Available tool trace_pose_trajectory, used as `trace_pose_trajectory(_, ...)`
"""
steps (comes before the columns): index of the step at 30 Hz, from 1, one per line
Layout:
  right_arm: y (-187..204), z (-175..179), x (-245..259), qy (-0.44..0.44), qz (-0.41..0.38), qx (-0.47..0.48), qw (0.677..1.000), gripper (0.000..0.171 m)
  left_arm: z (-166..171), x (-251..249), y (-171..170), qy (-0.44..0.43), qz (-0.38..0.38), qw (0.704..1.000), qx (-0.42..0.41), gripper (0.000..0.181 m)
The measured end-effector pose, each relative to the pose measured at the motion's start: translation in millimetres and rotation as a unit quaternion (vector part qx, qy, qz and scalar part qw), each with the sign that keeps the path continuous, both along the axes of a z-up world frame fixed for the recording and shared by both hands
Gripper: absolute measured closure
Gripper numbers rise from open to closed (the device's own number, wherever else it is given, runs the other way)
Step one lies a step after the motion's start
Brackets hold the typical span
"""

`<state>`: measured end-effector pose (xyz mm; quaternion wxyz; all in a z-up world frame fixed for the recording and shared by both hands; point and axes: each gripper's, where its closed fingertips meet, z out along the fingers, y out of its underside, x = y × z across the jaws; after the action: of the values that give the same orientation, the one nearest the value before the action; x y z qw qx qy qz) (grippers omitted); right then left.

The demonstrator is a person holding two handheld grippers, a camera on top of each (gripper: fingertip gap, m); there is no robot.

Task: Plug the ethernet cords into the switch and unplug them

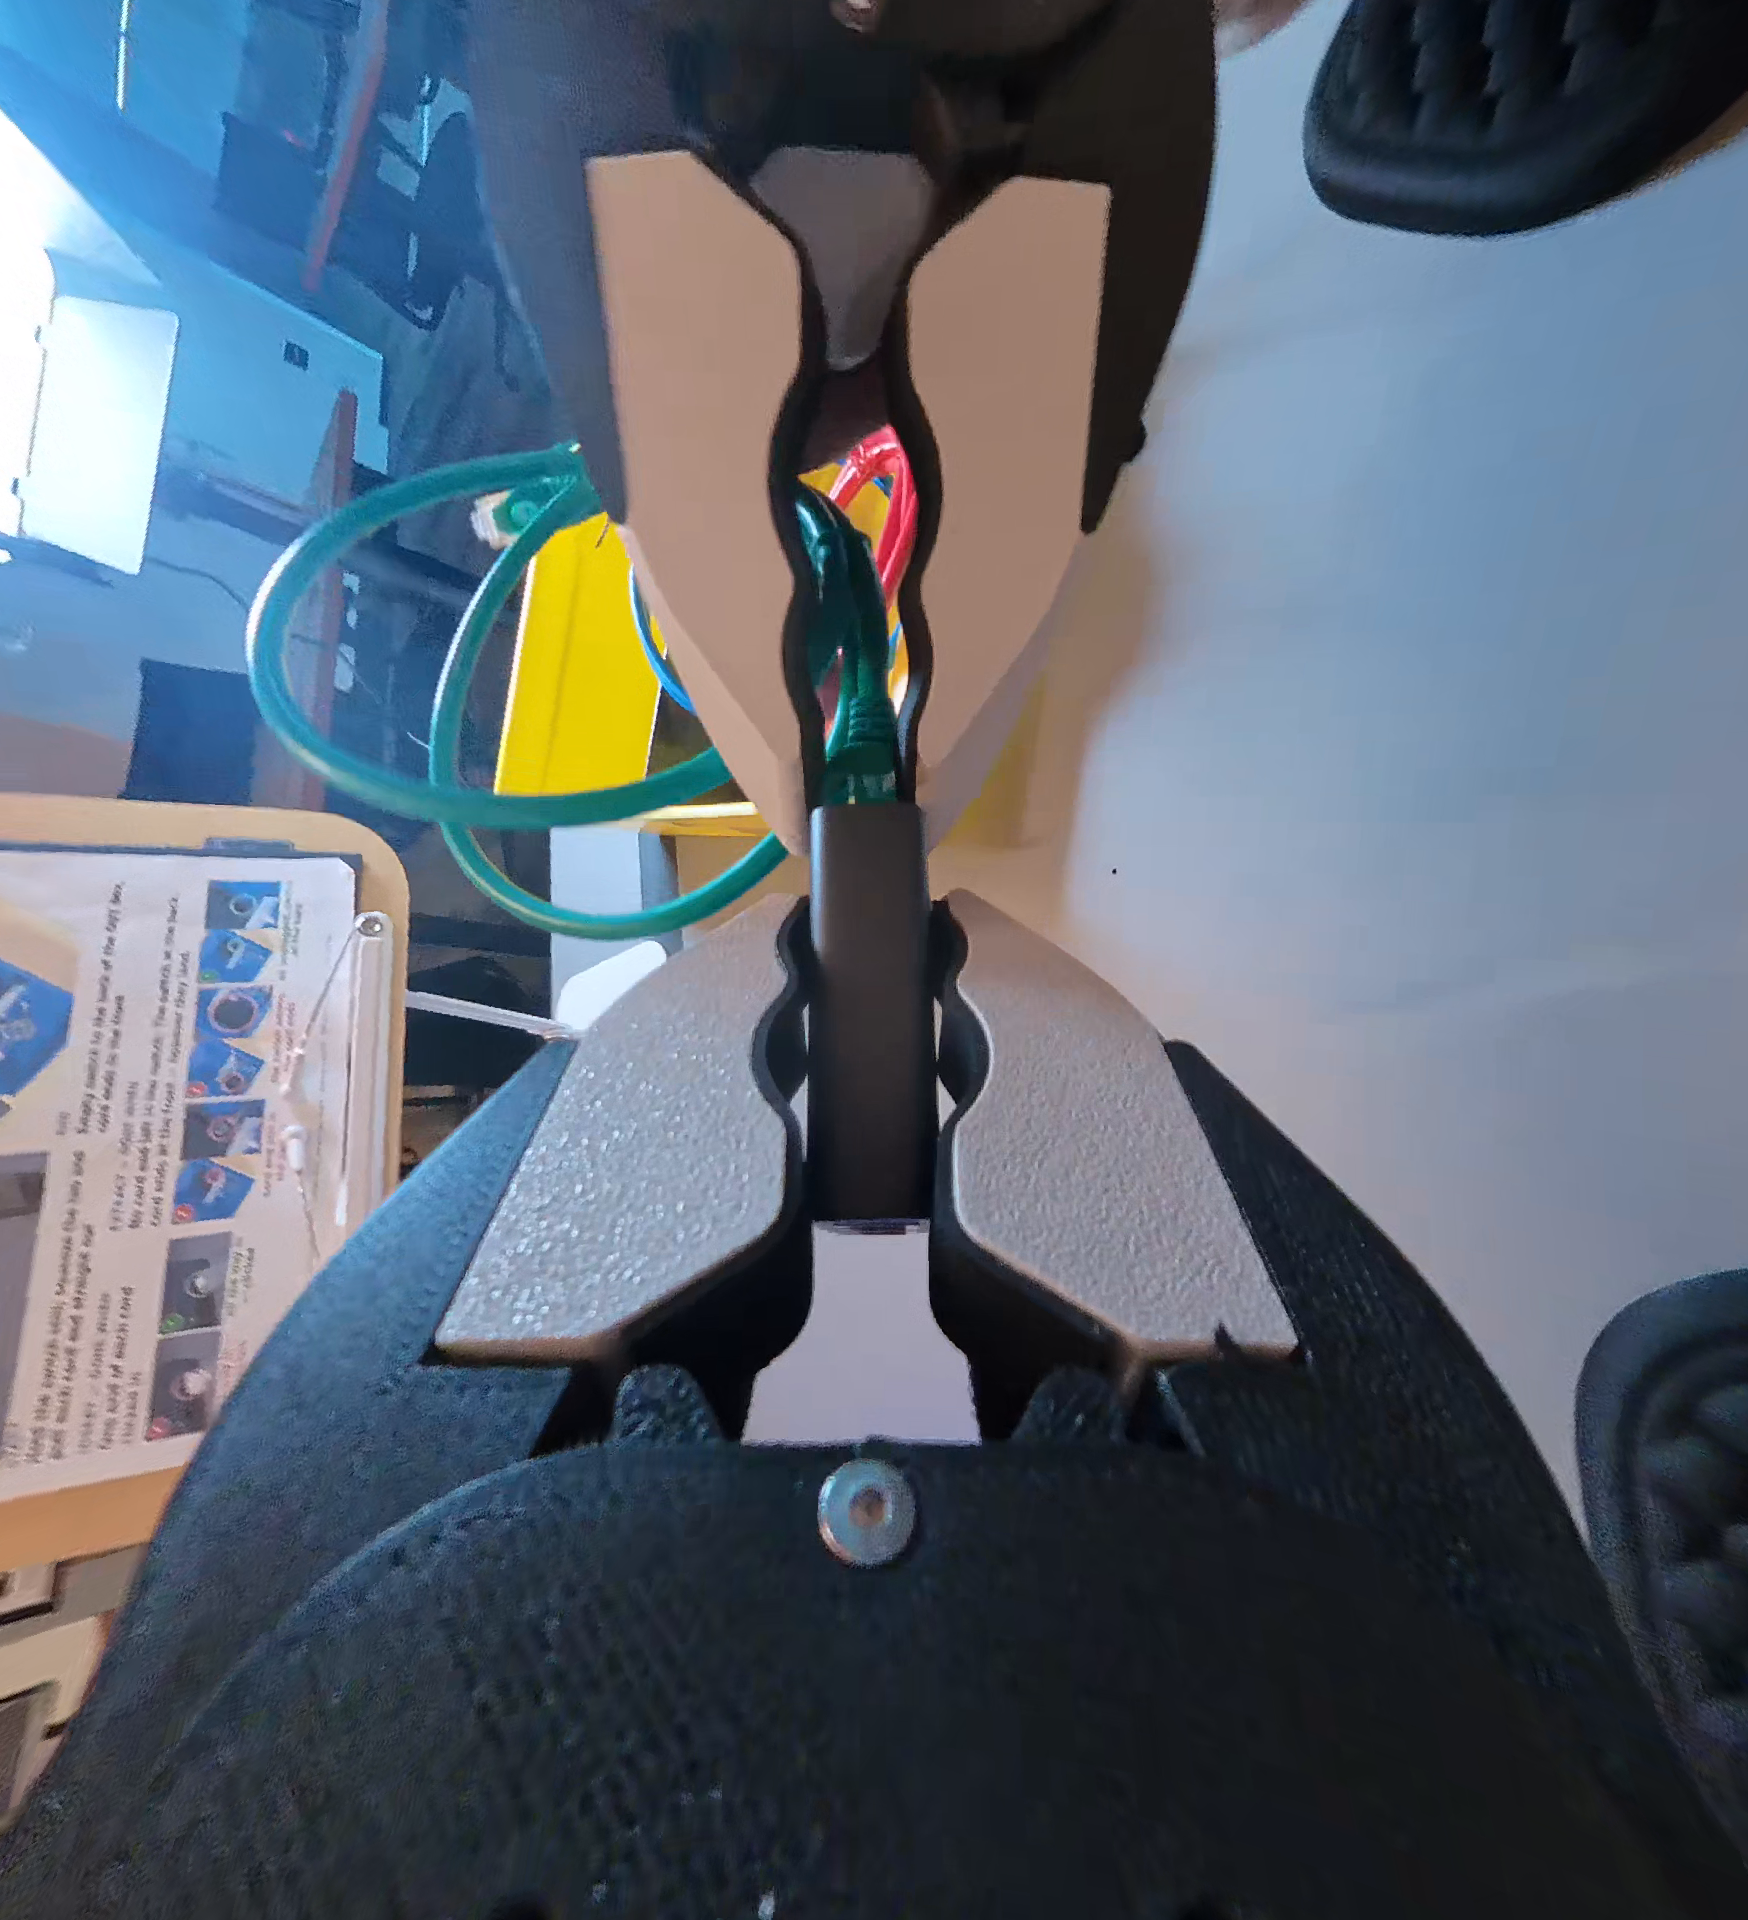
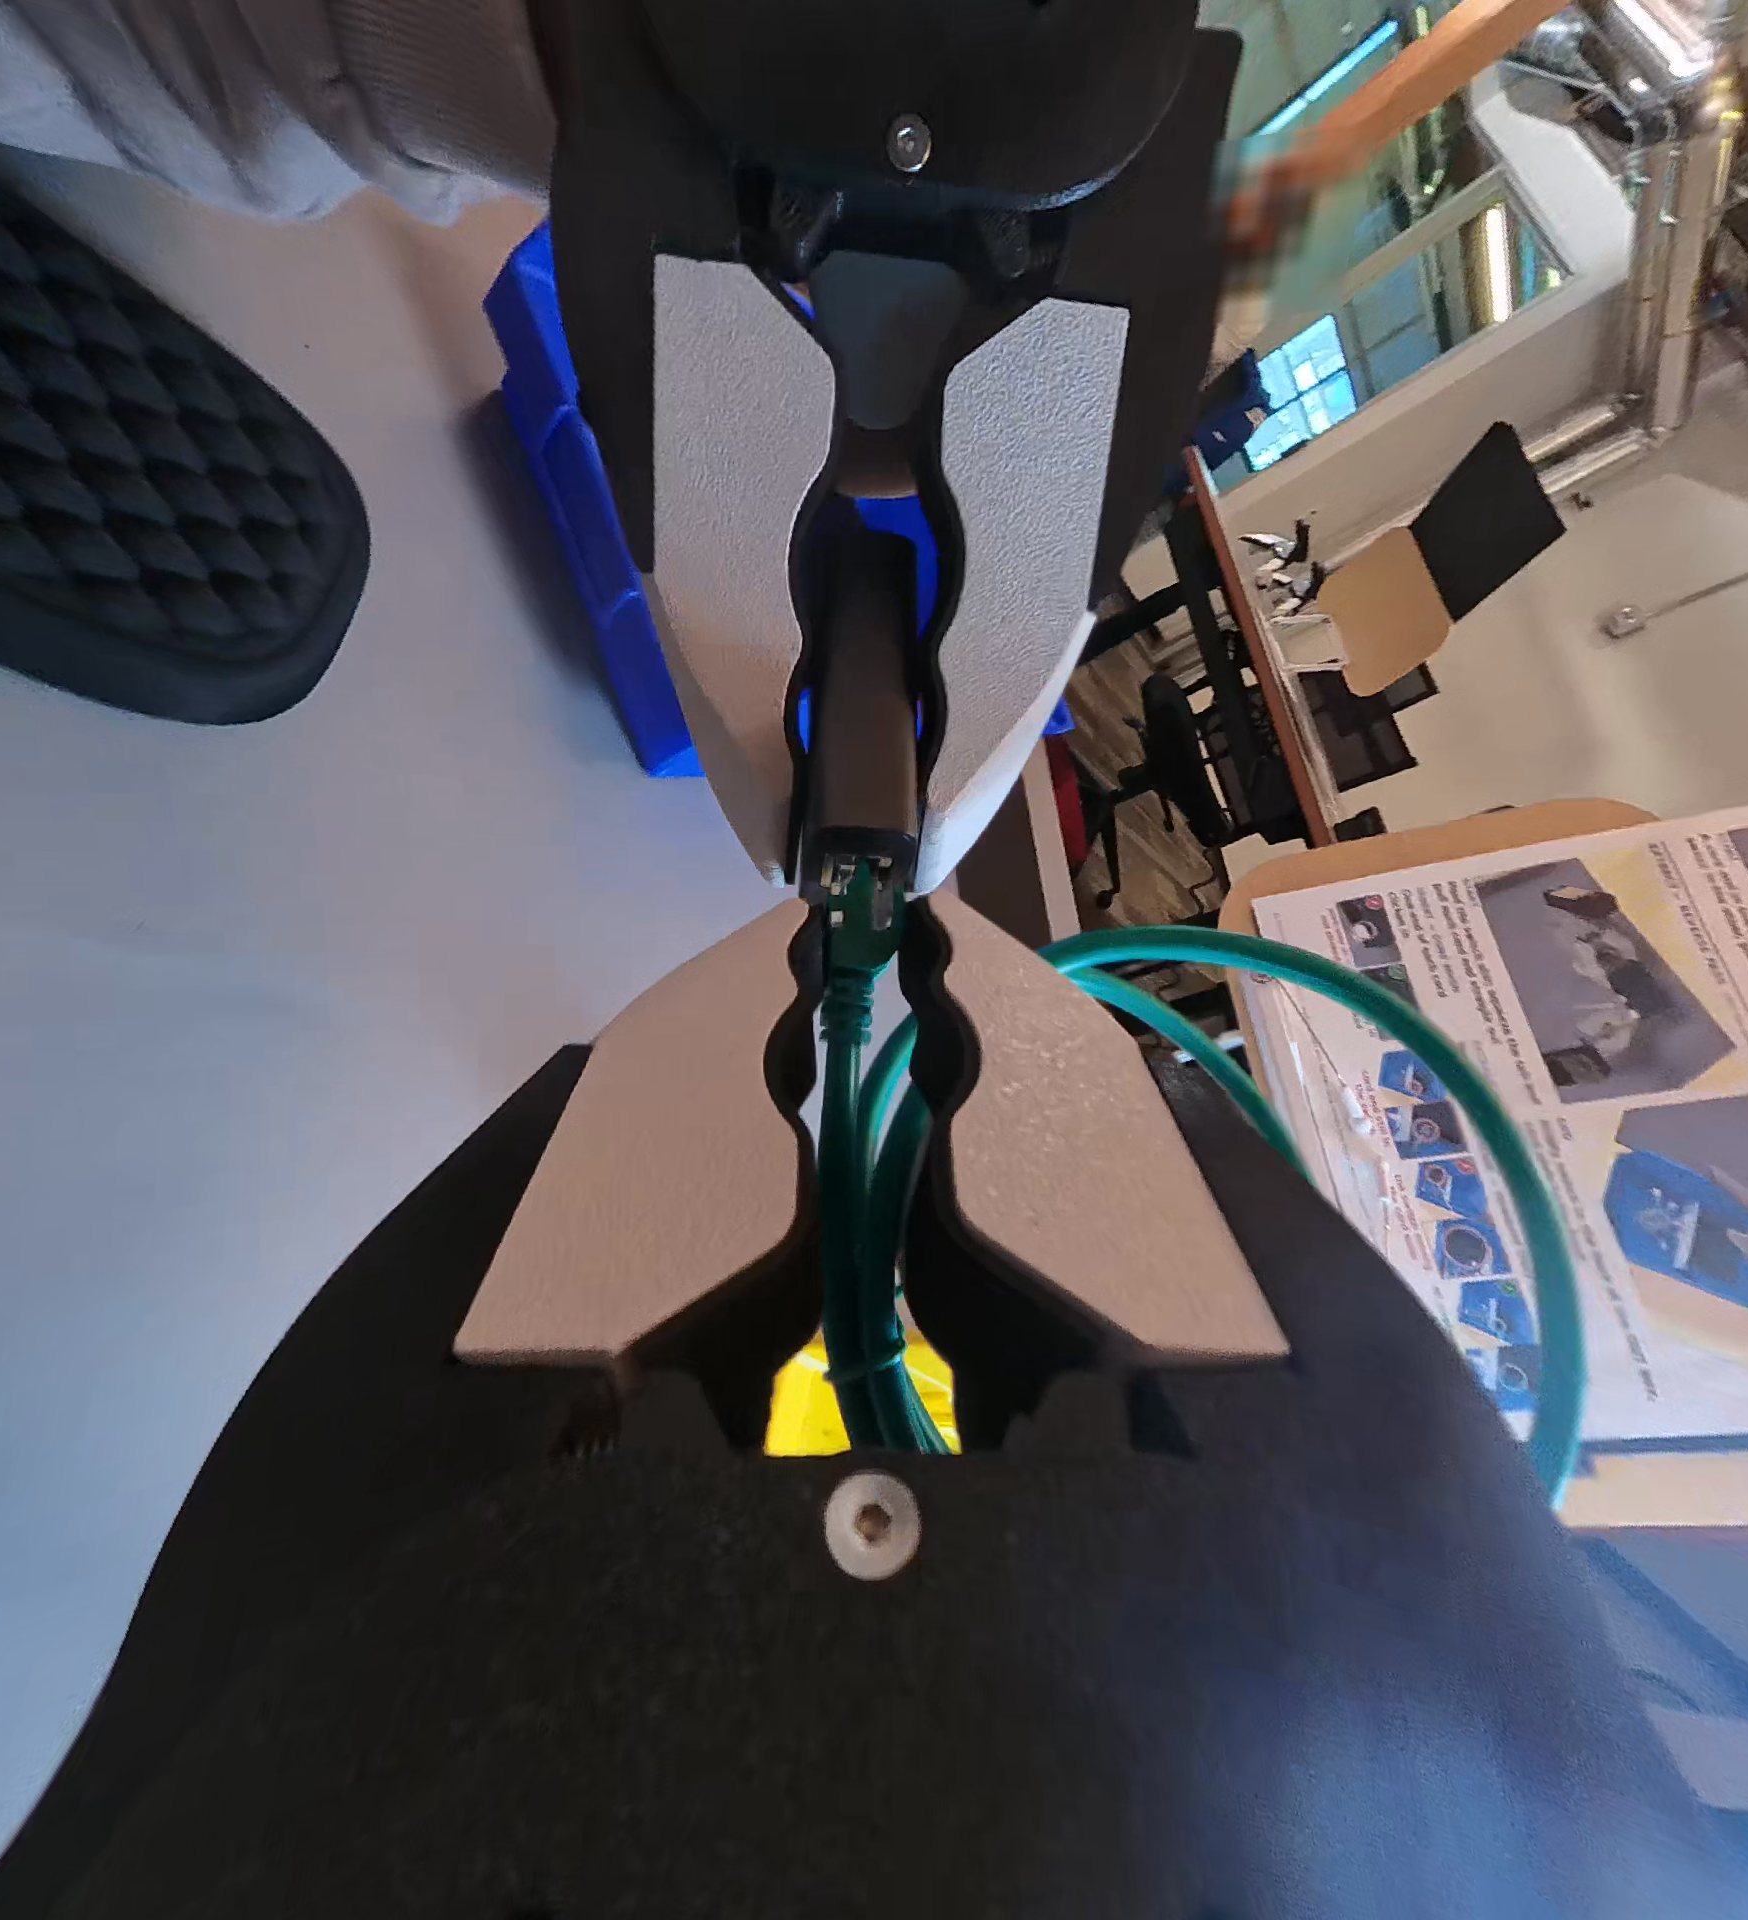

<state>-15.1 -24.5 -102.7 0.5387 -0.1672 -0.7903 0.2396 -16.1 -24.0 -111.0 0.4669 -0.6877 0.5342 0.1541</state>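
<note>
Two grippers meet tip to tip above the white table (image 1: 1421,623). Left wrist view: the left gripper (image 1: 868,1039) clamps the black switch (image 1: 868,1018), green cord (image 1: 854,717) plugged in. Right wrist view: the right gripper (image 2: 862,997) pinches the green cord (image 2: 854,1049) at its plug, seated in the switch (image 2: 862,707).
</note>
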Motion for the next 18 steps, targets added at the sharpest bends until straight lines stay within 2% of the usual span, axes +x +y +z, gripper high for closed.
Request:
trace_pose_trajectory(6,-14,-25,6,-0.064,0.041,0.023,0.997,0.156,-25,1,-12,0.073,-0.051,0.995,-0.040,0.159)
trace_pose_trajectory(16,-50,-24,26,-0.125,0.133,-0.061,0.981,0.156,-24,21,-45,-0.031,-0.141,0.985,-0.093,0.158)
trace_pose_trajectory(18,-53,-20,30,-0.118,0.135,-0.041,0.983,0.155,-19,25,-49,-0.049,-0.164,0.981,-0.088,0.159)
